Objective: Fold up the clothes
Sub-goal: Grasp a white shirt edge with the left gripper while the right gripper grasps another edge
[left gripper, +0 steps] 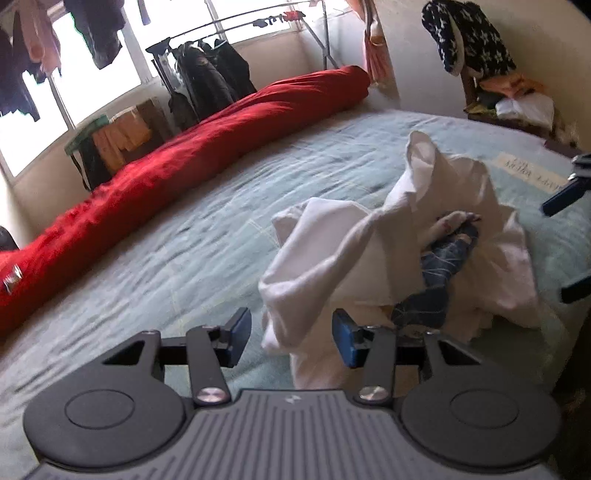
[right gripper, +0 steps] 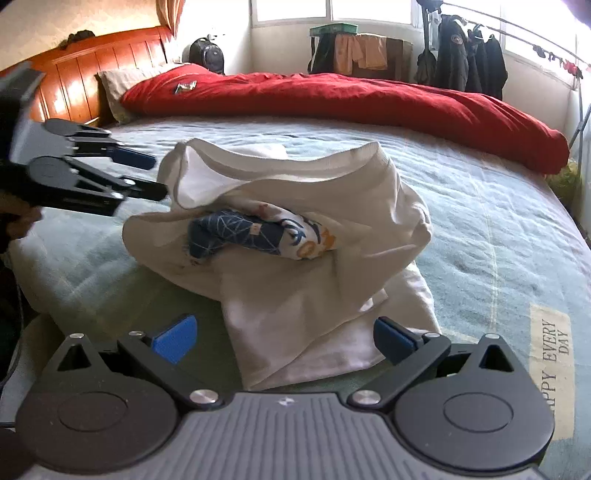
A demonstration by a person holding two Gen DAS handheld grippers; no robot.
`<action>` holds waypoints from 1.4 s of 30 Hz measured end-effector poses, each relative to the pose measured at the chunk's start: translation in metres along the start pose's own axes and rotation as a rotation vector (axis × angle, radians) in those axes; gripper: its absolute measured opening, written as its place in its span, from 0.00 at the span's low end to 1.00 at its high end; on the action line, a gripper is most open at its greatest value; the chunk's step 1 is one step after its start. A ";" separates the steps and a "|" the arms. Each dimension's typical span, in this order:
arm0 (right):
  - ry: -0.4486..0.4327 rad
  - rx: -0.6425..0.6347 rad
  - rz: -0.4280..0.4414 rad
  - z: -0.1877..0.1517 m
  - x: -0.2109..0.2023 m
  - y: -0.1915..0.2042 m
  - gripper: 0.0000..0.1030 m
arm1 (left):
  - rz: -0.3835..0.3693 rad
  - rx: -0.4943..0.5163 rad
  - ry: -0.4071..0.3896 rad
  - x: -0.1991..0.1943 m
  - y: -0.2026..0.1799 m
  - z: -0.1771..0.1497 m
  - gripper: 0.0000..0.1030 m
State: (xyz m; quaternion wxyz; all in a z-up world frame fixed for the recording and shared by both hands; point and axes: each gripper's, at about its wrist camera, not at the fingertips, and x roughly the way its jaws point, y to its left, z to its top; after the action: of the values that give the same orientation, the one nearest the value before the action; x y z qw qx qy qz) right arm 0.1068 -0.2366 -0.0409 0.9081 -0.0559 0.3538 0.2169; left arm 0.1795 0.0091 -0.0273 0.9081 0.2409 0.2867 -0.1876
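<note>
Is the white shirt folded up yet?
Not yet. The white shirt sits crumpled in a heap on the bed, blue print bunched inside.

- You have two grippers in play: the left gripper (left gripper: 291,341) and the right gripper (right gripper: 284,339).
- One white T-shirt (right gripper: 295,206) lies crumpled before you.
- One red duvet (right gripper: 351,99) runs along one bed (right gripper: 498,251).
- One pillow (right gripper: 118,83) sits by the headboard.

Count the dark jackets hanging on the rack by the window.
3, side by side on the rack: left, middle, right. More may hide behind them.
</note>
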 end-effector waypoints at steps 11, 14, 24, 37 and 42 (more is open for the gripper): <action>0.008 0.007 -0.007 0.005 0.013 0.001 1.00 | 0.014 -0.013 -0.052 0.012 0.008 0.010 0.10; 0.010 0.015 -0.008 0.006 0.020 -0.002 1.00 | 0.018 -0.052 -0.068 0.010 0.020 0.015 0.08; -0.042 0.097 -0.056 0.014 0.036 -0.033 1.00 | 0.034 -0.084 -0.090 0.014 0.034 0.019 0.07; -0.041 0.197 -0.123 0.020 0.073 -0.074 0.42 | 0.034 -0.058 -0.072 0.023 0.027 0.015 0.07; -0.068 0.156 -0.205 0.031 0.074 -0.077 0.15 | 0.056 -0.059 -0.089 0.023 0.029 0.019 0.07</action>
State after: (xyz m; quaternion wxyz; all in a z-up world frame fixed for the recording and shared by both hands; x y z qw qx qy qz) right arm 0.2079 -0.2718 -0.0718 0.9385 -0.0135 0.3313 0.0966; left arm 0.2194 0.0173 -0.0185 0.9315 0.2135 0.2446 -0.1643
